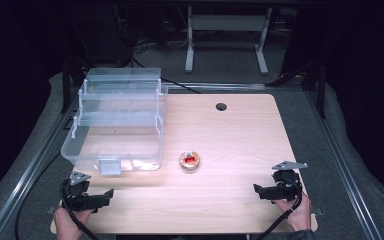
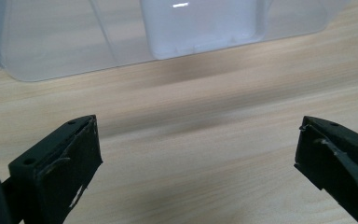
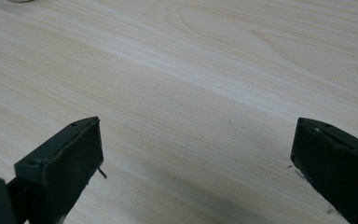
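The small round container, light, rigid and likely slick, sits mid-table beside the clear bin; we would pinch its sides, both grippers wide and empty.

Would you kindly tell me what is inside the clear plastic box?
The box looks empty: through its clear walls the wooden table shows. Two clear trays cross its upper part; glare near the front hides any small contents there.

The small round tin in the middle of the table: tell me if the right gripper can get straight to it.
Probably yes. Only bare table lies between the right gripper and the tin, its jaws stand open and empty, and the clear box sits off to the tin's left.
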`<move>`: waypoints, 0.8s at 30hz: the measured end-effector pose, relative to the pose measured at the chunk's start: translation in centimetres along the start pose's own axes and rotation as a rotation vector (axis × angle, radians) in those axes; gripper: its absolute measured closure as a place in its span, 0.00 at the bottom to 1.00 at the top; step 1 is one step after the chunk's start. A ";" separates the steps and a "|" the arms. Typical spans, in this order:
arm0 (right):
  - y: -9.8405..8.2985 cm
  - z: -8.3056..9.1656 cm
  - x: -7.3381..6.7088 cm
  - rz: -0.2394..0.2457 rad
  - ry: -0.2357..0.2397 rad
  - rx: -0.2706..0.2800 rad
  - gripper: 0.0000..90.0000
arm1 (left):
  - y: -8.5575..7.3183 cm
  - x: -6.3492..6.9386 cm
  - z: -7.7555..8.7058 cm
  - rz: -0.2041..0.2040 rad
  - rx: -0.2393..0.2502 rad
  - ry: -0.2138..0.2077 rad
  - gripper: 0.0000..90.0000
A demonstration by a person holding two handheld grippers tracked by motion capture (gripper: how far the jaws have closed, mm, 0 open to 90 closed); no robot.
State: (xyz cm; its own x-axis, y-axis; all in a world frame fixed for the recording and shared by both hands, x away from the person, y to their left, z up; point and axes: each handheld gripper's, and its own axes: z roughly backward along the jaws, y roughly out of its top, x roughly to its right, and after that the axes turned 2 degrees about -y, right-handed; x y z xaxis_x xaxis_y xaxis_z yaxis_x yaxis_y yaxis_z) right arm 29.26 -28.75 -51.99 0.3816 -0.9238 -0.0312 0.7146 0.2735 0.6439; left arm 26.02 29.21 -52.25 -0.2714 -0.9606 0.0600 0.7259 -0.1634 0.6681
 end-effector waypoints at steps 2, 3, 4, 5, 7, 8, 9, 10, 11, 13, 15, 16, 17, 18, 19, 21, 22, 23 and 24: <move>0.1 0.0 0.0 -0.002 -0.001 -0.007 0.02 | 0.1 0.2 -0.2 -0.002 -0.010 -0.007 0.00; 0.3 0.0 0.0 0.003 -0.002 -0.021 0.02 | 0.1 0.2 -0.2 -0.003 -0.014 -0.010 0.00; 0.4 0.0 0.0 0.007 0.003 -0.023 0.01 | 0.1 0.3 -0.3 -0.011 -0.014 -0.011 0.00; 0.5 0.0 -0.1 0.004 -0.003 -0.027 0.01 | 0.1 0.3 -0.3 -0.011 -0.014 -0.011 0.00; 0.7 0.0 -0.2 0.008 0.001 -0.027 0.01 | 0.3 0.2 -0.3 -0.016 -0.019 -0.014 0.00; 1.0 0.0 -0.3 0.008 0.009 -0.026 0.01 | 0.3 0.1 -0.2 -0.011 -0.012 -0.012 0.00; 1.2 0.0 -0.4 0.010 0.006 -0.030 0.01 | 0.4 0.1 -0.2 -0.010 -0.011 -0.013 0.00; 1.4 0.0 -0.6 0.014 0.009 -0.034 0.01 | 0.4 0.0 0.0 -0.010 -0.011 -0.010 0.00; 1.6 -0.1 -0.8 0.025 0.012 -0.039 0.01 | 0.5 0.0 0.0 -0.012 -0.009 -0.011 0.00; 2.1 -0.3 -1.1 0.038 0.008 -0.044 0.01 | 0.6 -0.1 0.1 -0.010 -0.003 -0.009 0.00; 2.7 -0.6 -1.4 0.047 0.019 -0.057 0.01 | 0.6 -0.1 0.0 -0.010 -0.005 -0.007 0.00; 2.9 -0.7 -1.5 0.053 0.025 -0.057 0.01 | 0.6 -0.1 0.0 -0.010 -0.005 -0.007 0.00; 3.3 -0.7 -1.7 0.060 0.024 -0.065 0.01 | 0.6 0.0 -0.1 -0.017 -0.015 -0.008 0.00; 3.5 -0.8 -1.8 0.071 0.044 -0.068 0.00 | 0.6 0.0 -0.1 -0.017 -0.015 -0.008 0.00; 3.9 -0.9 -2.1 0.080 0.024 -0.072 0.00 | 0.7 0.1 -0.3 -0.025 -0.025 -0.012 0.00; 4.4 -1.1 -2.3 0.090 0.033 -0.078 0.00 | 0.7 0.3 -0.3 -0.030 -0.025 -0.015 0.00; 4.9 -1.2 -2.6 0.098 0.039 -0.079 0.00 | 0.7 0.3 -0.3 -0.030 -0.024 -0.015 0.00; 4.9 -1.2 -2.6 0.098 0.039 -0.079 0.00 | 0.7 0.3 -0.3 -0.030 -0.024 -0.015 0.00; 5.1 -1.3 -2.7 0.105 0.045 -0.079 0.00 | 0.8 0.4 -0.2 -0.031 -0.023 -0.018 0.00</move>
State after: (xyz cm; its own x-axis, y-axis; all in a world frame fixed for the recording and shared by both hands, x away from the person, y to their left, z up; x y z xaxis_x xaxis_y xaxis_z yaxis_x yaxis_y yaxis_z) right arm 32.63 -24.49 -49.57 0.4813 -0.8765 -0.0028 0.7130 0.3896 0.5829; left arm 26.61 28.67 -51.86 -0.3051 -0.9509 0.0527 0.7310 -0.1984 0.6529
